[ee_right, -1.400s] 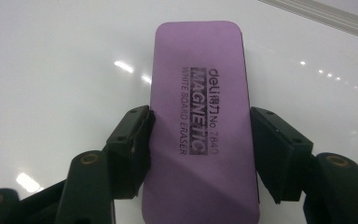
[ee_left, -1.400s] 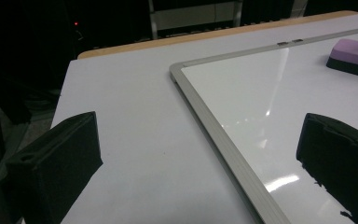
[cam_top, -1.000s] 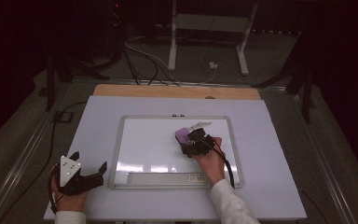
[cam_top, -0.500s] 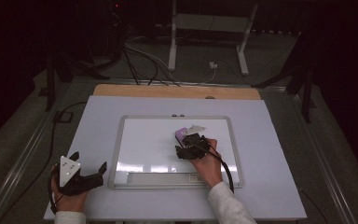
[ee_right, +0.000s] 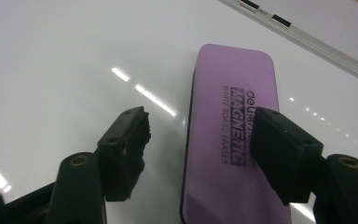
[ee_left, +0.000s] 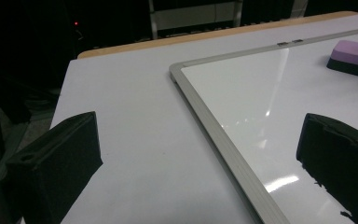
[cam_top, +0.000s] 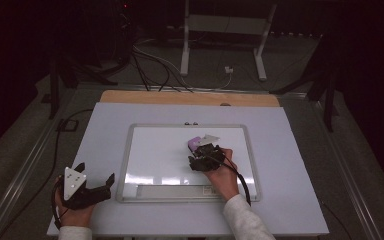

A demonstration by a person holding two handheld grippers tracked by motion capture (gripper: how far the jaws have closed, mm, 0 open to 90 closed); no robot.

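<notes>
A purple magnetic whiteboard eraser (cam_top: 194,142) lies flat on the whiteboard (cam_top: 124,165), near its upper middle. My right gripper (cam_top: 198,154) hovers just at the eraser's near end, open. In the right gripper view the eraser (ee_right: 233,126) runs up between the spread jaws of the right gripper (ee_right: 200,123); the right fingertip (ee_right: 279,144) overlaps its top and the left one stands off its side. My left gripper (cam_top: 97,172) rests open on the table at the near left, off the board. In the left gripper view its jaws (ee_left: 200,130) straddle the board's frame (ee_left: 214,126), with the eraser (ee_left: 354,51) far off.
The board has a marker ledge (cam_top: 175,191) along its near edge. It lies on a pale tabletop (cam_top: 290,150) with a wooden strip (cam_top: 190,97) at the back. Beyond the table are stand legs (cam_top: 185,50) and cables (cam_top: 155,60) on the floor.
My right hand and gripper have drawn back a little toward the person, away from the eraser. The eraser stays where it lay. The left gripper has not moved.
</notes>
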